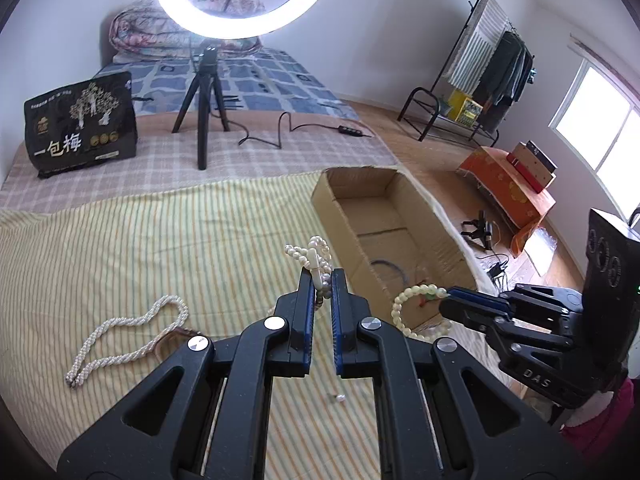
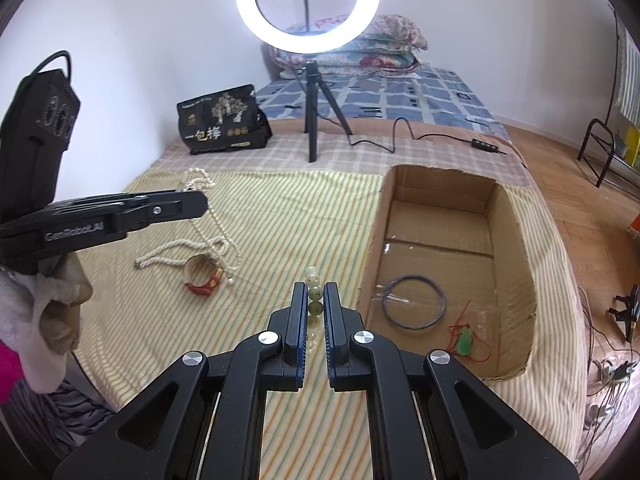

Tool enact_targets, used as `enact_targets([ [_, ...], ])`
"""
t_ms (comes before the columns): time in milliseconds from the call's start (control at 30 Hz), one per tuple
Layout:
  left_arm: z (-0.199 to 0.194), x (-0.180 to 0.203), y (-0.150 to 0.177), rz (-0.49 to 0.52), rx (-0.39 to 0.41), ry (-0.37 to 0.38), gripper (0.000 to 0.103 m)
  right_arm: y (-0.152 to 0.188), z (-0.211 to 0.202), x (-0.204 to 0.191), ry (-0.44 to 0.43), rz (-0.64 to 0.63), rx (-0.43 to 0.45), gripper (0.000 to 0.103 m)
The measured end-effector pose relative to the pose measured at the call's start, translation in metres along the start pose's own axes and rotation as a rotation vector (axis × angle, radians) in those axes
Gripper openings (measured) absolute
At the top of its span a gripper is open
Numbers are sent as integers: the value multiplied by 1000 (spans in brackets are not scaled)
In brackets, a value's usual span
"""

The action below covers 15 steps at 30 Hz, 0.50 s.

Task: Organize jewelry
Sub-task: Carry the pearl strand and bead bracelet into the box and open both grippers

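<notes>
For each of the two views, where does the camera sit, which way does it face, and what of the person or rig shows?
Left wrist: sits behind the left gripper, faces down the striped bedspread toward the open cardboard box; its jaws pinch a cream bead strand; right gripper at right.
Right wrist: sits behind the right gripper, same heading; pale green bead bracelet clamped; left gripper and a white sleeve at left.
Shared: box, bedspread, white ring light, black snack bag.
</notes>
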<state>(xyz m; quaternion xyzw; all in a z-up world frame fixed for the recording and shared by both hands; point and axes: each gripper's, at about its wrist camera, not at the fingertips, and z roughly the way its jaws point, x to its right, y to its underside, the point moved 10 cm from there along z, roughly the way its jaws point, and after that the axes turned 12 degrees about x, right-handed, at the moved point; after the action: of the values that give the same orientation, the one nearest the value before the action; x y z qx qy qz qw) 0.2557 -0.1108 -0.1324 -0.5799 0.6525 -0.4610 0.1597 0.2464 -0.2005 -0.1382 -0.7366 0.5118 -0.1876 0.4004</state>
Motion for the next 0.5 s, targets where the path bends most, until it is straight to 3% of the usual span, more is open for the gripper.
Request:
enact_targets([
  [500,20,67,-23,4,21,116,5,-34,15,77,106,88,27,6],
])
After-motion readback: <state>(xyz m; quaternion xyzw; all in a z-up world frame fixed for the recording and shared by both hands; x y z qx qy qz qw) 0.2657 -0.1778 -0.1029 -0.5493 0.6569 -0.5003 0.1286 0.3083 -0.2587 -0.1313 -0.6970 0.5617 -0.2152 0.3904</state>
